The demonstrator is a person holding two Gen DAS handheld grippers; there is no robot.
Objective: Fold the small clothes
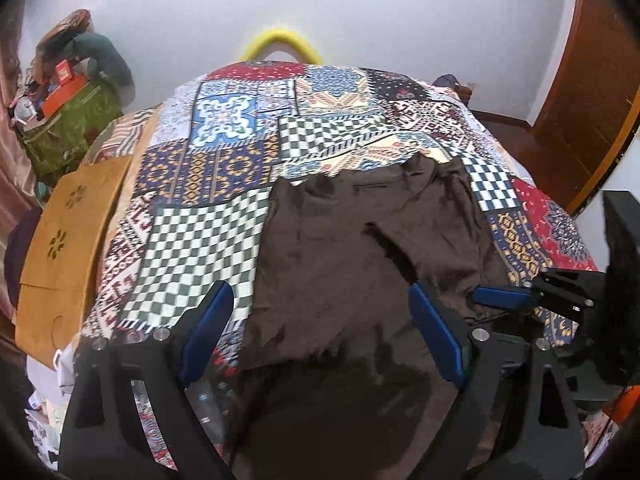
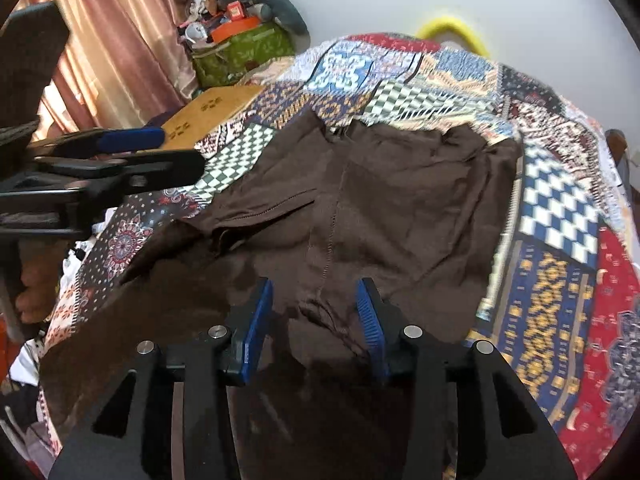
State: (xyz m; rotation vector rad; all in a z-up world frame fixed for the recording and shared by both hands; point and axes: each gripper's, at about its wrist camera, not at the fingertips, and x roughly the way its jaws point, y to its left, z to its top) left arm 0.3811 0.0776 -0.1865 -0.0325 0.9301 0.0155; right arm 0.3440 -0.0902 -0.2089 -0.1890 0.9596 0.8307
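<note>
A dark brown garment (image 1: 340, 248) lies spread on a patchwork bedspread (image 1: 224, 168), with its near edge hanging over the bed's front. It also shows in the right wrist view (image 2: 392, 208), with a stitched seam down its middle. My left gripper (image 1: 320, 300) is open wide, its blue pads astride the garment's near left part. My right gripper (image 2: 314, 292) is open over the seam, with a fold of cloth between the pads but not clamped. The right gripper also appears in the left wrist view (image 1: 520, 298), and the left one in the right wrist view (image 2: 152, 148).
A yellow-brown board (image 1: 68, 236) lies at the bed's left edge. A green bag (image 1: 68, 128) piled with clutter stands beyond it by pink curtains (image 2: 120, 40). A yellow curved object (image 1: 280, 44) rises behind the bed. A wooden door (image 1: 588, 92) is at right.
</note>
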